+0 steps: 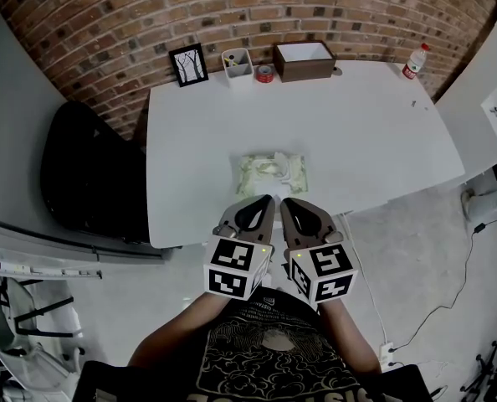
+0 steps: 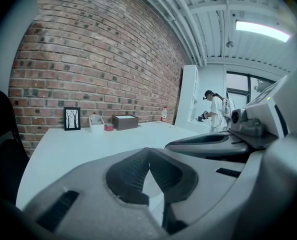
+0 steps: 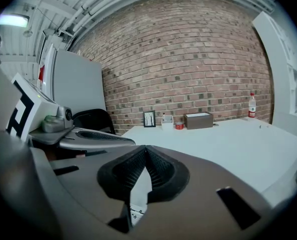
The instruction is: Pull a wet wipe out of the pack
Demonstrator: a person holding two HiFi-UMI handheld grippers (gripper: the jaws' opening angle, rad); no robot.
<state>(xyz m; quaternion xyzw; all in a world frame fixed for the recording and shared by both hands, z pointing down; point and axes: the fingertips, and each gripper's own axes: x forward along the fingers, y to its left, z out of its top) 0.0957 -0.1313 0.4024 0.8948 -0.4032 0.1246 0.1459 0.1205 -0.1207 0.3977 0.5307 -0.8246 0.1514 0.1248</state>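
Observation:
The wet wipe pack (image 1: 271,173), pale green with a white wipe sticking up from its top, lies on the white table (image 1: 357,132) near the front edge. My left gripper (image 1: 268,199) and right gripper (image 1: 284,201) hang side by side just in front of the pack, over the table's front edge, tips pointing at it. Both are shut with nothing between the jaws. In the left gripper view the left gripper (image 2: 148,150) has its tips touching; the right gripper (image 3: 145,148) looks the same in its own view. The pack is hidden in both gripper views.
At the table's back stand a framed tree picture (image 1: 188,64), a white pen holder (image 1: 238,64), a red tape roll (image 1: 265,74) and a brown box (image 1: 304,60). A bottle (image 1: 414,60) stands at the far right corner. A black chair (image 1: 89,178) is left of the table. A person (image 2: 216,111) stands far off.

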